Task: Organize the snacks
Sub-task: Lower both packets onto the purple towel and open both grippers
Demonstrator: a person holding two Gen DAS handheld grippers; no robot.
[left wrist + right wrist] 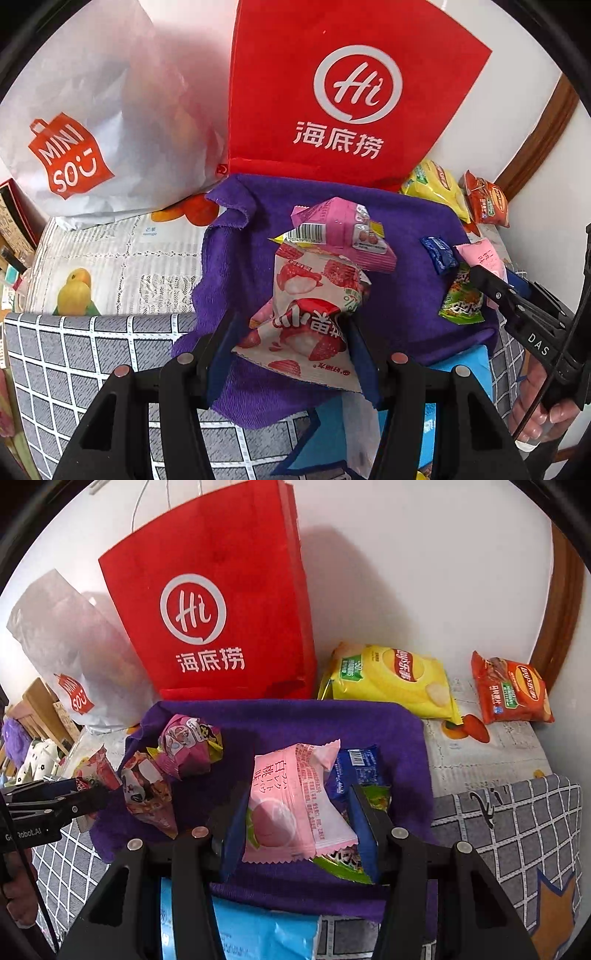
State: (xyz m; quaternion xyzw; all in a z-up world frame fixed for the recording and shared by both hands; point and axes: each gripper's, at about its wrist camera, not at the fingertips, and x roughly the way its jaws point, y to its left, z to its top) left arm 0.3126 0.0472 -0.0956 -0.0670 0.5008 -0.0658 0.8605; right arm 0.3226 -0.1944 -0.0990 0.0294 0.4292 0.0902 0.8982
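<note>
Ahead of the left gripper (291,347), the red paper bag (332,92) runs off the top edge, and its base is hidden behind the purple cloth (406,266). Under the right gripper (299,827), a green packet (343,867) shows only slivers beneath the pink peach packet (291,805), its print too covered to read, and the blue packet (354,771) just beyond is half hidden too. Below those jaws, a light blue bag (258,938) is cut off by the bottom edge.
</note>
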